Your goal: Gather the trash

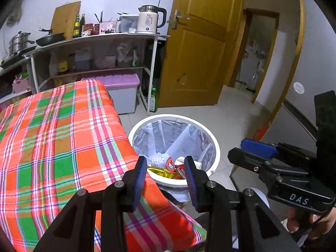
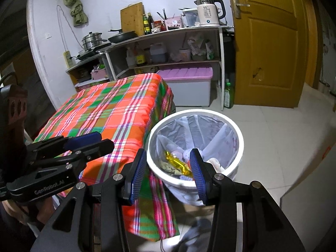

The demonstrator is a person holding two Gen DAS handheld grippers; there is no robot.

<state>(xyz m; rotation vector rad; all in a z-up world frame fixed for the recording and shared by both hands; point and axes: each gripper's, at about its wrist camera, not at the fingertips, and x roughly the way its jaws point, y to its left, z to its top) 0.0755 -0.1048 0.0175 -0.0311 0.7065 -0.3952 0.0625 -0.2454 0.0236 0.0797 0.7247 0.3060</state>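
Plaid-covered table (image 1: pixel 63 138) beside lined bin (image 2: pixel 237 130); wrappers (image 2: pixel 178 163) inside, beyond both grippers' wide-open, empty jaws.

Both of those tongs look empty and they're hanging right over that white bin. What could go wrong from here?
1. The left tongs and right tongs, both open, sit close together above the white trash bin; they might bump each other.
2. The plaid tablecloth drapes beside the bin's rim, so a low tong could snag it.
3. The gold wrapper lies high in the bin; a knock on the rim might spill it.
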